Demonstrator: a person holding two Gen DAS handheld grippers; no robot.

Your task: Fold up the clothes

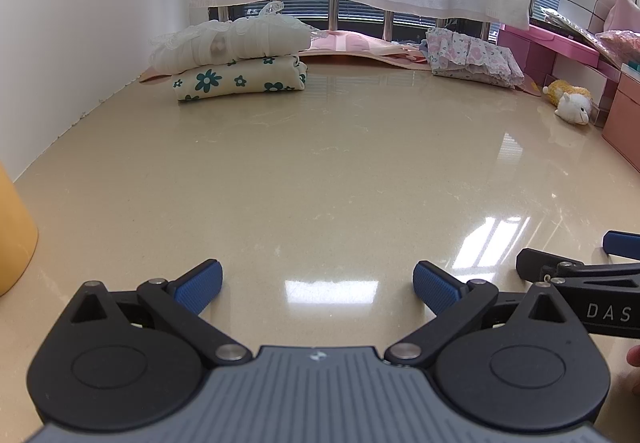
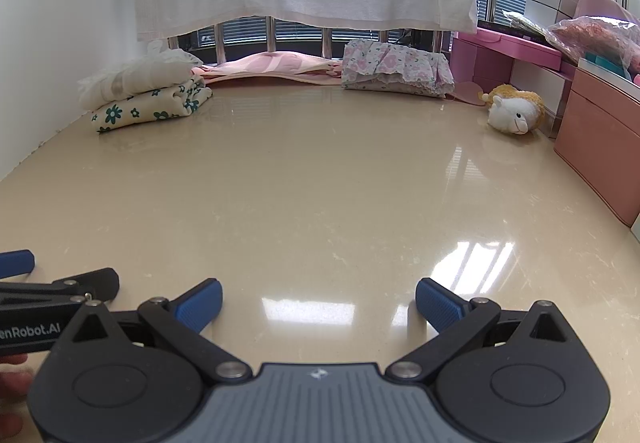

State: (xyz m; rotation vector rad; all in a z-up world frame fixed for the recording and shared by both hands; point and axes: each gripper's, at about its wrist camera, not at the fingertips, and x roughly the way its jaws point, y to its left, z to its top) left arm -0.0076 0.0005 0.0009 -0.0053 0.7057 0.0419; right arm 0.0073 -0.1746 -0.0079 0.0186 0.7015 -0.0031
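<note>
At the far left of the counter (image 1: 320,171), two folded garments (image 1: 240,61) are stacked; a pink garment (image 2: 272,69) and a floral one (image 2: 394,69) lie unfolded behind. Left gripper (image 1: 317,285) and right gripper (image 2: 319,301) are held released, empty, well short of them.

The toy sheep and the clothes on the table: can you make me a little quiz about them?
1. True or false: the toy sheep lies on the folded clothes.
2. What lies on top of the green-flowered folded cloth?
A. a white lacy garment
B. a pink box
C. the sheep
3. Fill in: both tongs, left tongs and right tongs, are ____.

Key: 1 false, it lies on the table; 2 A, the white lacy garment; 3 open, holding nothing.
</note>
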